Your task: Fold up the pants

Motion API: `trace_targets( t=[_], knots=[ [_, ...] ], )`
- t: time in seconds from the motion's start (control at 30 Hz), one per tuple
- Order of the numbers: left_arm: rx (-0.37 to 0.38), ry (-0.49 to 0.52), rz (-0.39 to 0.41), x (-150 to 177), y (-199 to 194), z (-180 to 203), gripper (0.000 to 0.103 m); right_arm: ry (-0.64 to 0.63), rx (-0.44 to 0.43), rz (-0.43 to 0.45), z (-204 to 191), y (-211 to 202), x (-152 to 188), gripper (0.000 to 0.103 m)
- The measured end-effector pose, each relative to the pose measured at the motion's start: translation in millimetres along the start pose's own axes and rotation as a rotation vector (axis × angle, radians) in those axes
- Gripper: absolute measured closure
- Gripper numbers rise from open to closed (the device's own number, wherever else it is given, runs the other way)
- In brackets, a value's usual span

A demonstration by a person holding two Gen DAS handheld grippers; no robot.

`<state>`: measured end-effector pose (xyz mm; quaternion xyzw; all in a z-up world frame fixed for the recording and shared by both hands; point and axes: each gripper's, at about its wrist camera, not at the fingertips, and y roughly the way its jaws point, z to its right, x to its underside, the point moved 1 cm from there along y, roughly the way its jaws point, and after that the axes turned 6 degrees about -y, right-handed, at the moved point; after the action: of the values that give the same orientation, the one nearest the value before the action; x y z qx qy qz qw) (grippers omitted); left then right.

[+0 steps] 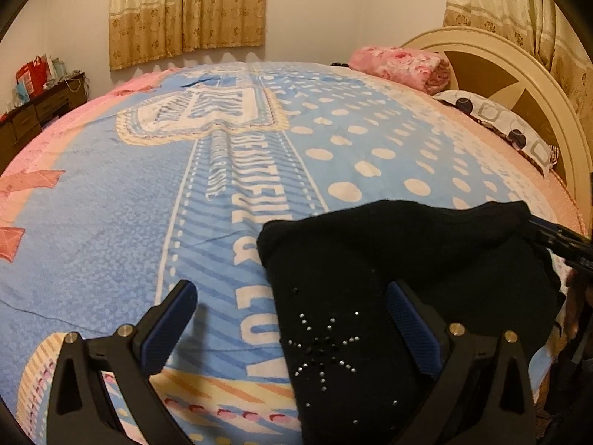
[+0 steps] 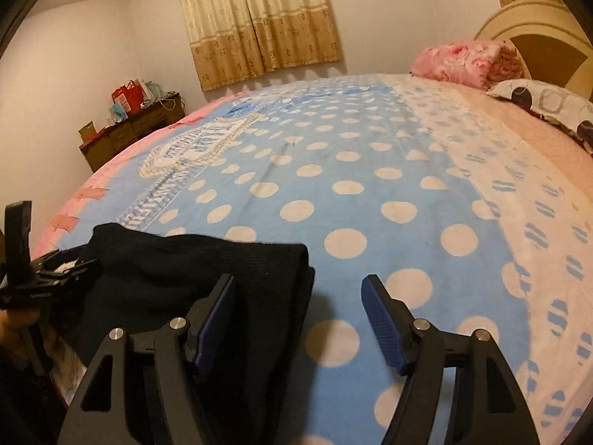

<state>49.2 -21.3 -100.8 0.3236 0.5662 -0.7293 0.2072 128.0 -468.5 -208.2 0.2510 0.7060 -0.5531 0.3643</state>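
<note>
Both wrist views sit low and close over the bed, facing its far-wall curtain, sharing the black pants at lower frame.

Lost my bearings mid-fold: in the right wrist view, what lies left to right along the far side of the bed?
Dark dresser with red bags, then curtain, pink floral blanket, spotted pillow, headboard.
</note>
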Motion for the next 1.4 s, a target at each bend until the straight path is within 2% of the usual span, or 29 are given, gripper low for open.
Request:
trace_targets(
  t=[0.2,0.27,0.33,0.43,0.5,0.57,0.63,0.77,0.8,0.83,0.87,1.0,1.03,1.2,1.33,1.37,1.4],
  knots=[
    [-0.041,-0.01,0.014,2.3,-18.4,2.5,0.0,0.108,-0.101,0.012,5.7,-37.6,27.2,0.033],
    [-0.034,-0.014,0.02,7.2,-26.5,3.3,0.0,0.108,-0.103,0.007,0.6,-48.1,42.3,0.034],
    [-0.028,-0.012,0.023,13.2,-32.8,5.9,0.0,0.102,-0.111,0.01,-6.0,-56.0,53.7,0.045],
    [-0.017,0.0,0.029,21.3,-41.3,12.1,0.0,0.075,-0.086,0.064,-16.8,-71.5,62.2,0.053],
    [-0.008,0.016,0.026,25.9,-42.5,16.6,0.0,0.066,-0.128,0.083,-25.0,-76.0,63.8,0.053],
    [-0.021,0.034,0.016,29.1,-38.4,20.8,0.0,0.027,-0.135,0.078,-34.3,-75.9,64.4,0.053],
    [-0.03,0.046,0.007,31.5,-35.0,23.1,0.0,-0.038,-0.076,0.073,-43.4,-71.8,63.2,0.053],
    [-0.025,0.059,0.016,32.5,-36.7,26.8,0.0,-0.132,-0.054,0.034,-55.1,-63.9,65.4,0.055],
    [-0.026,0.069,0.017,33.6,-36.8,28.9,0.0,-0.157,-0.024,0.018,-56.7,-60.6,67.8,0.067],
    [-0.03,0.084,0.016,35.1,-35.8,31.2,0.0,-0.174,0.009,0.001,-56.6,-56.7,70.5,0.074],
    [-0.037,0.098,0.013,36.9,-34.2,32.6,0.0,-0.163,-0.002,-0.003,-54.2,-56.1,71.6,0.076],
    [-0.035,0.087,-0.003,37.9,-30.0,28.8,0.0,-0.136,-0.028,-0.004,-45.8,-63.8,72.6,0.102],
    [-0.035,0.083,-0.005,37.9,-29.4,28.2,0.0,-0.14,-0.021,-0.004,-44.8,-67.5,73.8,0.103],
    [-0.031,0.072,-0.016,40.0,-26.6,26.2,0.0,-0.141,-0.028,0.002,-43.4,-77.1,72.7,0.103],
    [-0.03,0.07,-0.015,40.3,-26.2,26.6,0.0,-0.199,-0.022,0.003,-57.0,-78.4,69.1,0.102],
    [-0.029,0.069,-0.015,41.3,-26.1,27.3,0.0,-0.22,-0.016,0.007,-62.1,-79.0,69.0,0.1],
    [-0.029,0.069,-0.015,41.7,-25.6,27.8,0.0,-0.244,0.003,0.012,-67.0,-78.3,68.2,0.09]
  ],
)
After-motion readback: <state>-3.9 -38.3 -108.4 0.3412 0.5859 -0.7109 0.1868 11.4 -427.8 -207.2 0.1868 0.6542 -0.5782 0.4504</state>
